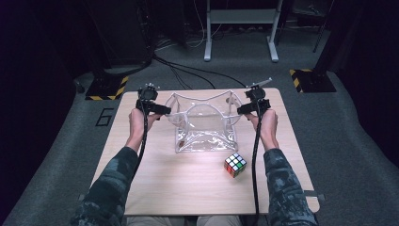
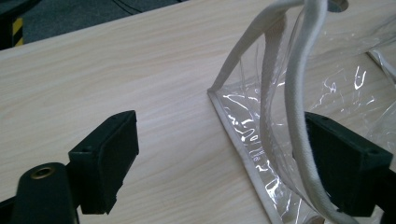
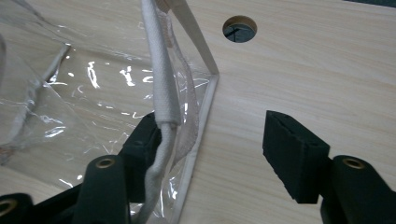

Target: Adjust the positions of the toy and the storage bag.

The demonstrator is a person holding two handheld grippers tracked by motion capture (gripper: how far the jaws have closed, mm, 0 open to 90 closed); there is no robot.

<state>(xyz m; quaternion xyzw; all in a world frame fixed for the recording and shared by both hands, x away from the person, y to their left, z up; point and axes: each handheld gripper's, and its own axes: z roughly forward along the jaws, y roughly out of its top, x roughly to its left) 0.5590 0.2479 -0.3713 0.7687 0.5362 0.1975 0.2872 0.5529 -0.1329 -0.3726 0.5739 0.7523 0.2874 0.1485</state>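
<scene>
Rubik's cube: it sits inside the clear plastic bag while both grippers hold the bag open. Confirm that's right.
Not inside. The high view shows the multicoloured Rubik's cube on the pale wooden table, just outside the clear plastic bag near its front right corner. Both grippers do hold the bag open.

Bare table (image 2: 116, 70) lies between and ahead of each gripper's open jaws, but the clear bag (image 1: 205, 123) with its white cord handles (one draped against each inner jaw) blocks the inward side, Rubik's cube (image 1: 235, 164) well behind the fingers.
</scene>
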